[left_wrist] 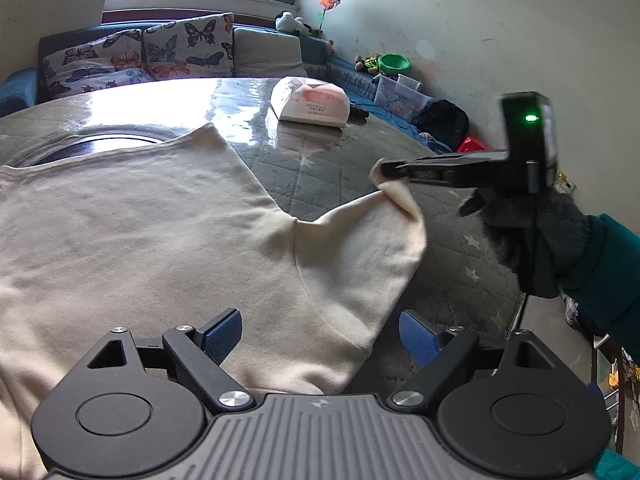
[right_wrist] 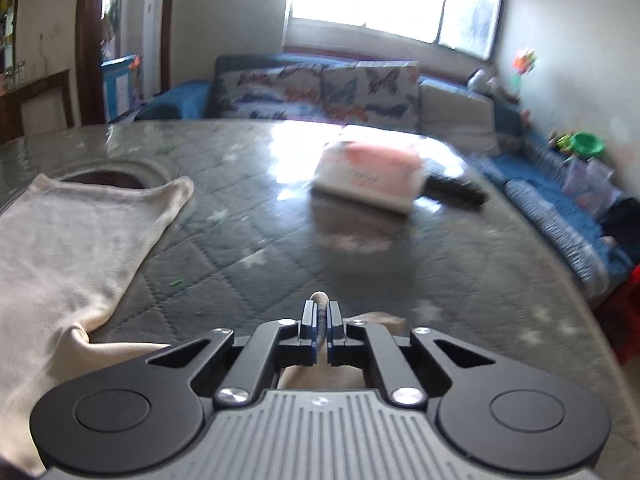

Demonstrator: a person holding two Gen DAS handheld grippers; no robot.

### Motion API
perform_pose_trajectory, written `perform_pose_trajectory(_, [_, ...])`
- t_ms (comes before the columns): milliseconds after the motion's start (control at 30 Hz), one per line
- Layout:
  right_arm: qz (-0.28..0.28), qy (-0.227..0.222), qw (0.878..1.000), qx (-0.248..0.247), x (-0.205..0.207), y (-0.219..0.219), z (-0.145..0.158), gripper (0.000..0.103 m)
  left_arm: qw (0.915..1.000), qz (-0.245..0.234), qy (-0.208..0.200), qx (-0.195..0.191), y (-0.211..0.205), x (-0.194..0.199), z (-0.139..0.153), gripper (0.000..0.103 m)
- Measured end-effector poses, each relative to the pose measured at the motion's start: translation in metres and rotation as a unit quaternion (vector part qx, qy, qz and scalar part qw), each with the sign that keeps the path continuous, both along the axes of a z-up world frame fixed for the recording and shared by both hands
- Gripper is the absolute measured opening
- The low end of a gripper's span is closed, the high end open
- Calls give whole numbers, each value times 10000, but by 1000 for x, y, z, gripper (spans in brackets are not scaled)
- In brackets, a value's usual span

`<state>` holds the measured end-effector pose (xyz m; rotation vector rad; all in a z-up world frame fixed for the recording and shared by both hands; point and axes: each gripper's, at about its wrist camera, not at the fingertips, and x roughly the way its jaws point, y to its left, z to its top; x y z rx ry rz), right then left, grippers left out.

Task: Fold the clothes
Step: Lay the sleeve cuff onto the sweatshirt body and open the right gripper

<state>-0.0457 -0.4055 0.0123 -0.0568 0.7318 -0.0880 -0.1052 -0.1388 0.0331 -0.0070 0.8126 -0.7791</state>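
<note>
A cream shirt (left_wrist: 132,220) lies spread on the grey quilted table (left_wrist: 320,172). My left gripper (left_wrist: 320,334) is open just above the shirt's near side, with nothing between its blue pads. My right gripper (left_wrist: 384,170) is shut on the end of the shirt's sleeve (left_wrist: 384,220) and holds it lifted above the table. In the right wrist view the right gripper (right_wrist: 321,312) pinches a fold of the cream sleeve, and the shirt's body (right_wrist: 72,236) lies to the left.
A pink and white tissue pack (left_wrist: 310,100) and a black remote (right_wrist: 452,190) lie on the table's far side. A round dark opening (left_wrist: 96,142) sits under the shirt's far edge. A blue sofa with butterfly cushions (left_wrist: 160,52) stands behind the table.
</note>
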Motion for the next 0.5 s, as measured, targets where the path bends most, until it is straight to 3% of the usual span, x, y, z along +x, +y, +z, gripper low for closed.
perform_pose_trajectory(267, [-755, 34, 9971, 122, -45, -46, 1, 4, 9998, -163, 103, 25, -5, -2, -10, 88])
perform_pose_trajectory(333, [-943, 42, 9954, 153, -56, -58, 2, 7, 9998, -177, 80, 39, -4, -3, -10, 88])
perform_pose_trajectory(367, [-1037, 47, 9945, 168, -62, -64, 2, 14, 9998, -153, 88, 20, -3, -3, -9, 88])
perform_pose_trajectory(500, [-1050, -355, 9938, -66, -67, -59, 17, 16, 9999, -9, 103, -74, 7, -4, -4, 89])
